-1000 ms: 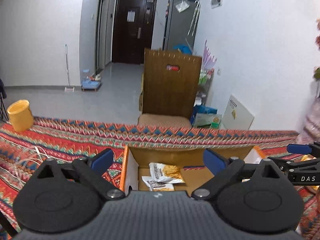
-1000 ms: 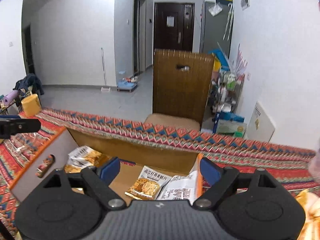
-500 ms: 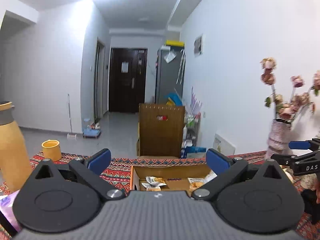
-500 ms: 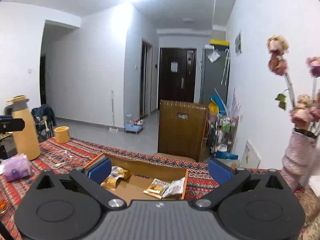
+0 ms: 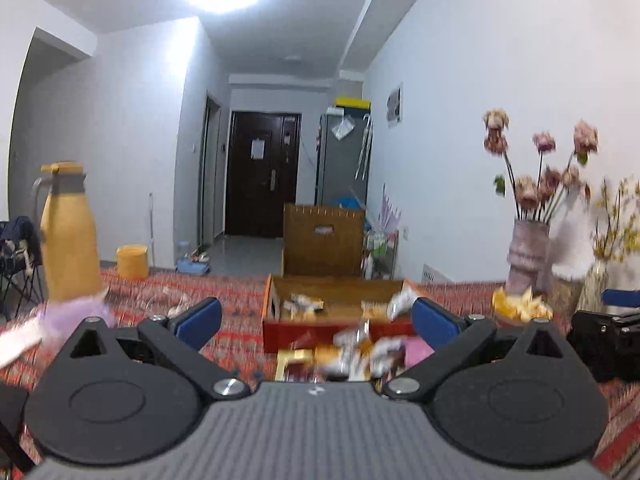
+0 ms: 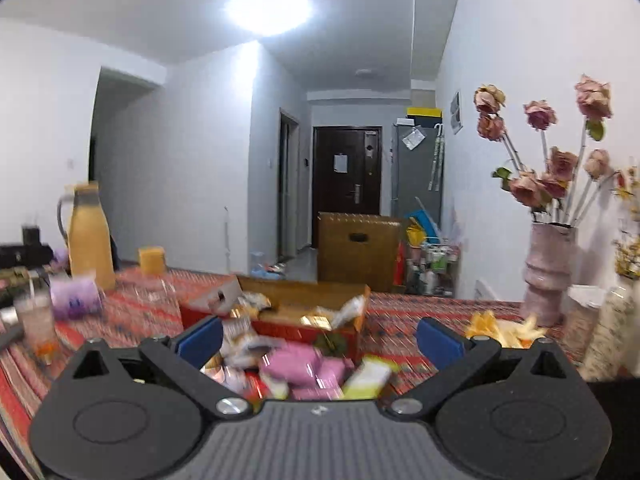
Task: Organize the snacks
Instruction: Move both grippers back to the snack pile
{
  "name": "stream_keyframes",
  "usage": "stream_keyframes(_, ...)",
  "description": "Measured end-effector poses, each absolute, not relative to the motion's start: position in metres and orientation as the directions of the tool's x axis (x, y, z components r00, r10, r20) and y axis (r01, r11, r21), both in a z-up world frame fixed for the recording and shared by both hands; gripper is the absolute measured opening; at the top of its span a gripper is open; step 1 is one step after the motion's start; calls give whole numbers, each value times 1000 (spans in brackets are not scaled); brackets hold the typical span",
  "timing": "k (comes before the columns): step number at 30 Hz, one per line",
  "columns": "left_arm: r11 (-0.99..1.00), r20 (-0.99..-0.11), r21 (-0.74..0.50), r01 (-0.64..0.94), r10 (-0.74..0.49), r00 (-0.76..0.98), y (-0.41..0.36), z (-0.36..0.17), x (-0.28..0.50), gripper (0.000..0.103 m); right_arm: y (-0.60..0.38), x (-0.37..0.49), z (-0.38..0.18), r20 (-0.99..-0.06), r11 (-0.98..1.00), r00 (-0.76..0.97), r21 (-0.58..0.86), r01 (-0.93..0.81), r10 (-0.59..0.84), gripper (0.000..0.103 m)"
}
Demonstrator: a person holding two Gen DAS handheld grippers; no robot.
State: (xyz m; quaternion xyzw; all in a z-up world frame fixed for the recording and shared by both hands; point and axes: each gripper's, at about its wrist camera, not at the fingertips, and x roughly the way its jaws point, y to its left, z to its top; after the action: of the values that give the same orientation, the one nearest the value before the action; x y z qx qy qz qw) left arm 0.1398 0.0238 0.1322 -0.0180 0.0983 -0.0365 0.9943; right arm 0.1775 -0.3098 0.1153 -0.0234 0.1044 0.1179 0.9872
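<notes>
left of the cardboard box [image 5: 336, 300] a yellow flask [image 5: 70, 236] has come into view as both wide-open, empty grippers, left gripper [image 5: 316, 316] and right gripper [image 6: 320, 338], pull back from it; loose snack packets [image 6: 296, 368] in front of the box remain unsorted. only the right view shows the pink packets clearly.

My tongs [image 6: 320, 340] are black with blue pads. The surface [image 6: 420, 320] wears a red zigzag-patterned cloth. Lower centre: an orange-edged brown box [image 6: 296, 304] and pink packets [image 6: 296, 362]; at left, a yellow jug [image 6: 90, 240].
</notes>
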Motion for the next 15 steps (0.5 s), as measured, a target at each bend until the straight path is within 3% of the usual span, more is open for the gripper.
stream_keyframes(4,999,-262,-36,37,-45,964,26,96,123,103,-310,148,76,-240,984,957,-28,-176,164,103)
stream_keyframes(10,1000,-468,-12,0,-5,884,21,39,122,103,-301,131,23,-373,988,916,22,-150,148,103)
stream_keyframes(15,999,-524,-34,-6,-12,851,24,22,121,103,-283,127,4,-431,986,890,-9,-169,148,103)
